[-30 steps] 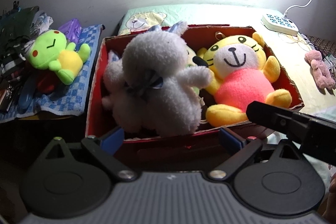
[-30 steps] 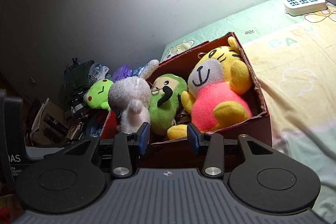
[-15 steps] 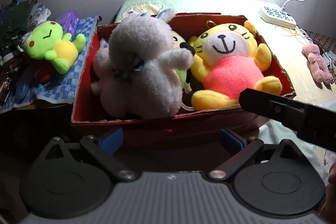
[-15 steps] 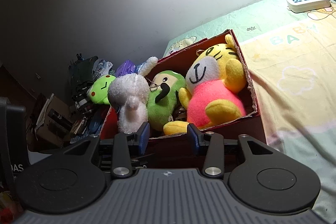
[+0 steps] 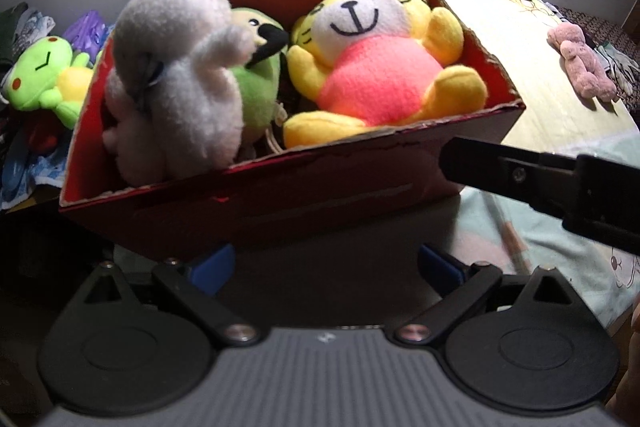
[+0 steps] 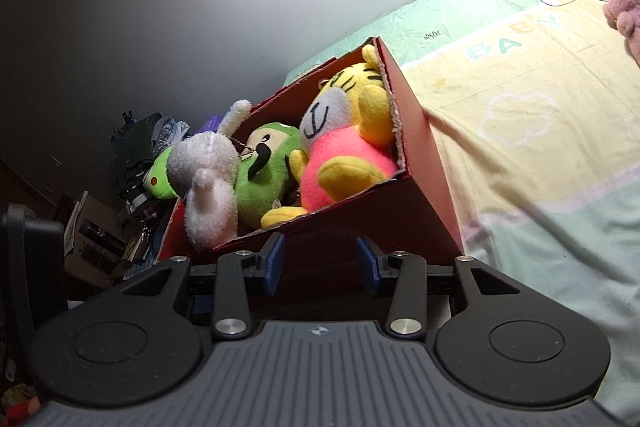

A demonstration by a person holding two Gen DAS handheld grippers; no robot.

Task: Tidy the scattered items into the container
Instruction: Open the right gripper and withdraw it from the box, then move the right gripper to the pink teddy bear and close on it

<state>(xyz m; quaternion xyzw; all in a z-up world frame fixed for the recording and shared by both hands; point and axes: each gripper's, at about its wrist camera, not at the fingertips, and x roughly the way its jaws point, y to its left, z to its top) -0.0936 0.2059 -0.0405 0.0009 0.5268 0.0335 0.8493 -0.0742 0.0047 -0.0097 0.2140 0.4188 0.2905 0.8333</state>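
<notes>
On the bed (image 6: 520, 131), the red box (image 5: 320, 187) now looms larger and tilted; left gripper (image 5: 324, 263) jaws wide, right gripper (image 6: 320, 259) jaws narrow, both empty.

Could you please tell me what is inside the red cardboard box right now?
Inside the red box sit three plush toys: a white rabbit, a green toy in the middle and a yellow tiger in pink. The toys hide the box floor.

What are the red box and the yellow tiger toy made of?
The red box looks like cardboard with a matte red face: its top edges are torn and show pale, frayed board. The yellow tiger toy looks like soft plush fabric, fuzzy pile with stitched face lines.
</notes>
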